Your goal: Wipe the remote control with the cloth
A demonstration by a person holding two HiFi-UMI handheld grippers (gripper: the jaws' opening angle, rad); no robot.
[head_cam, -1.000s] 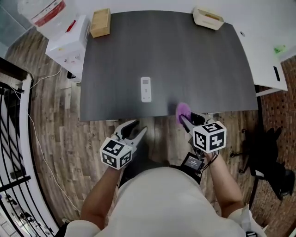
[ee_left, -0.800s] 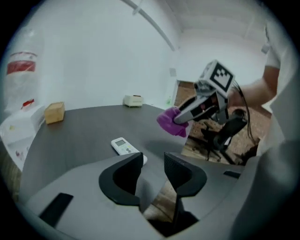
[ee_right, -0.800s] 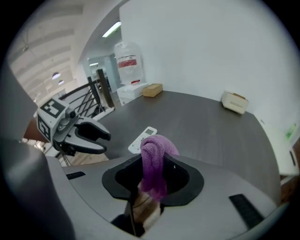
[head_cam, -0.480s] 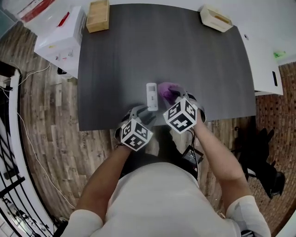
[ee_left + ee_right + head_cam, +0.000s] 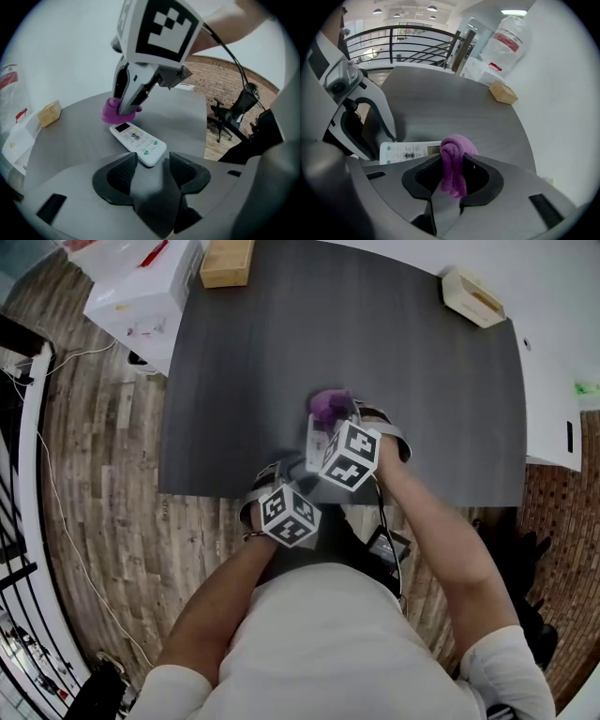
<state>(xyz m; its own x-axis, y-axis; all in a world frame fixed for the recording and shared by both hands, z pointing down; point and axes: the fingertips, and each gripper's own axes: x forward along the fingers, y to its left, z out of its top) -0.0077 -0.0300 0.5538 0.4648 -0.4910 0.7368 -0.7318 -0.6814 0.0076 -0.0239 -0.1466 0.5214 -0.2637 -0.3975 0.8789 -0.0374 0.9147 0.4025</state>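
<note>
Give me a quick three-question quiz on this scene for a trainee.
1. True or false: the right gripper is shut on the purple cloth.
2. The remote control lies on: A the dark table, B the floor, C a white box.
3. Which end of the remote control is the purple cloth nearest?
Key: 1 true; 2 A; 3 the display end.

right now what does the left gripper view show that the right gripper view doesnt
Only left gripper view: the left gripper's jaws opening, nothing between them; a black office chair. Only right gripper view: a black metal railing. Both: the white remote control on the dark grey table, the purple knitted cloth clamped in the right gripper, a wooden box.
</note>
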